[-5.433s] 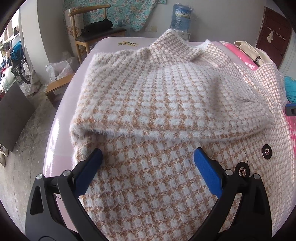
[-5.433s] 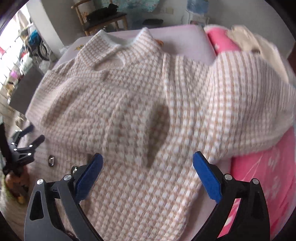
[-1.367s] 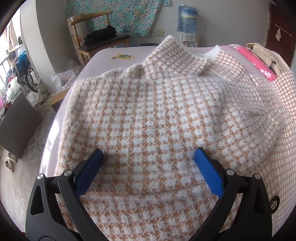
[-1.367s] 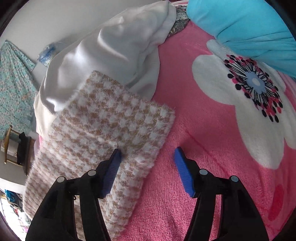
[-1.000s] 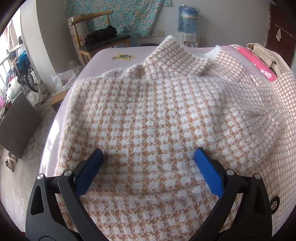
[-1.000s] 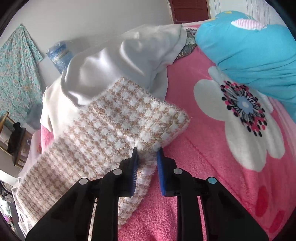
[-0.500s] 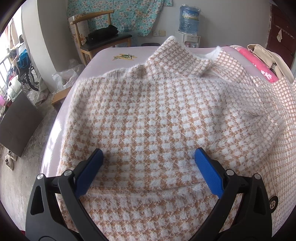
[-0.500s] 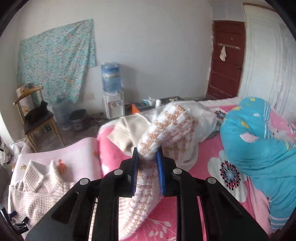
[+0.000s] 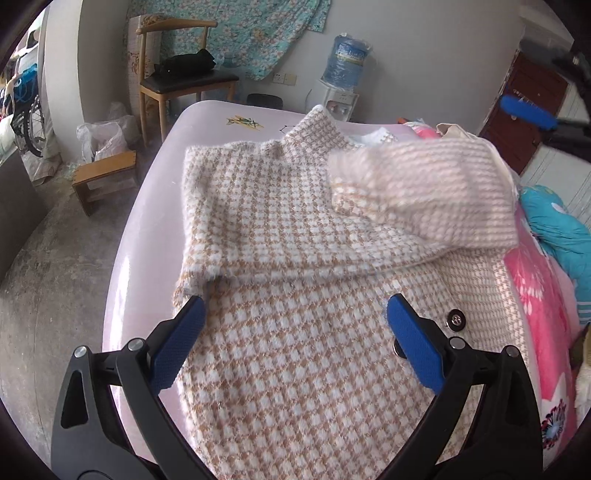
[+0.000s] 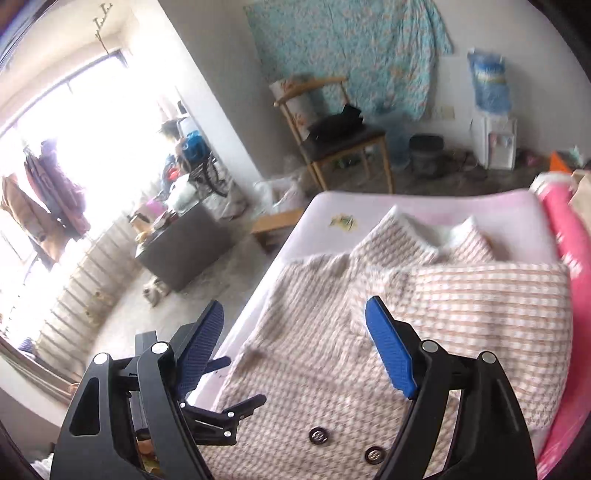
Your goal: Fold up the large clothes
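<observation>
On the pink bed [image 9: 147, 206], the checked coat [image 9: 295, 350] lay flat, sleeves folded across; I held left gripper [image 9: 293, 341] and right gripper [image 10: 295, 347] above it, jaws apart, empty.

A wooden chair [image 9: 177, 79] stands against the grey wall, beneath a hung floral cloth [image 9: 236, 29]. Right of the chair sits a water dispenser [image 9: 341, 79]; left of it, a low stool [image 9: 105, 177] on bare concrete floor [image 9: 44, 258]. Farther left, a window [image 10: 55, 129] glares white.
</observation>
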The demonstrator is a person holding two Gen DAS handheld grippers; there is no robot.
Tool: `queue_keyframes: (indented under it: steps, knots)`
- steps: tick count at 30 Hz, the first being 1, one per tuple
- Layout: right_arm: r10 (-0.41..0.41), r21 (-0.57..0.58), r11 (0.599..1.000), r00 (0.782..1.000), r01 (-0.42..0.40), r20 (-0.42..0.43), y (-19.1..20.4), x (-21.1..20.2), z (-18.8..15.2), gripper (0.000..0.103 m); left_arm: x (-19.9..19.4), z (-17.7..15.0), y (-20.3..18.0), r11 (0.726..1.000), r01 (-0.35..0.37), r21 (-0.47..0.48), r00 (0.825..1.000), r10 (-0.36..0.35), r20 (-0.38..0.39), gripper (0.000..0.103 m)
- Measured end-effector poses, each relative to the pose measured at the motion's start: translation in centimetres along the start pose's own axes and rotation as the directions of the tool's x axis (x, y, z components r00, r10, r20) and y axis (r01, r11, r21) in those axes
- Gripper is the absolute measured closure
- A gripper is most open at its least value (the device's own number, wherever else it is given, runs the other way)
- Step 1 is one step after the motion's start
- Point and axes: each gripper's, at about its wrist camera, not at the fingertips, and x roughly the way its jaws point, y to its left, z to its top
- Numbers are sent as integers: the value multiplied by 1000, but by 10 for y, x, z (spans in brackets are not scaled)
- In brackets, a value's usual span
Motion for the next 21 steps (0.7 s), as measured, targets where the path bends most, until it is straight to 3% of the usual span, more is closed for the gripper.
queue_keyframes:
  steps: [4,8,12,17,20,21]
  knots:
    - [-91,100,991,996,93,-21,-63,-6,-23,26,1,12,1,999,50,2,998,-50,39,8]
    - [-217,175,960,975,220,-40,-126,-28,-57,26,20,46,-10,990,133,-37,990,-130,62,11]
    - [-252,200,943,964,265,-87,-164,-31,-94,41,66,88,-26,967,217,-132,976,-216,22,15]
    - [-244,198,945,964,261,-109,-186,-31,-125,48,143,124,-34,963,152,-221,978,-179,-110,44]
    - [-289,159,940,951,303,-106,-181,-25,-132,49,164,129,-44,971,134,-197,976,-164,-145,65]
    - [-303,146,938,947,316,-103,-182,-26,-134,49,167,129,-49,975,136,-175,976,-162,-148,77]
